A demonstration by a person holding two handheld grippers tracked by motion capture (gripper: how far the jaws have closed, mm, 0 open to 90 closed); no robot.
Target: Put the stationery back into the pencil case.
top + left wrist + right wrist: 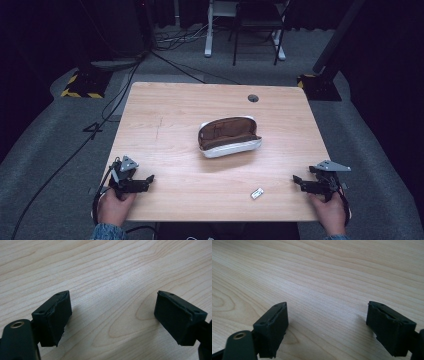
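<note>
Hands at the near edge: my left hand-held gripper [148, 178] and right hand-held gripper [296, 179] both rest low on the worktop [165, 110], jaws spread, nothing between them. Near the right one I see a small white tag [257, 193]. Farther, mid-worktop, a pouch [228, 136] lies open, brown inside.

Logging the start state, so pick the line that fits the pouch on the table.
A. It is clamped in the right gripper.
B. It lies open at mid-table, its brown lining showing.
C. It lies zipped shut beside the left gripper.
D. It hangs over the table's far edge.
B: the white pouch lies open at mid-table with its brown lining showing, apart from the left gripper and the right gripper.
</note>
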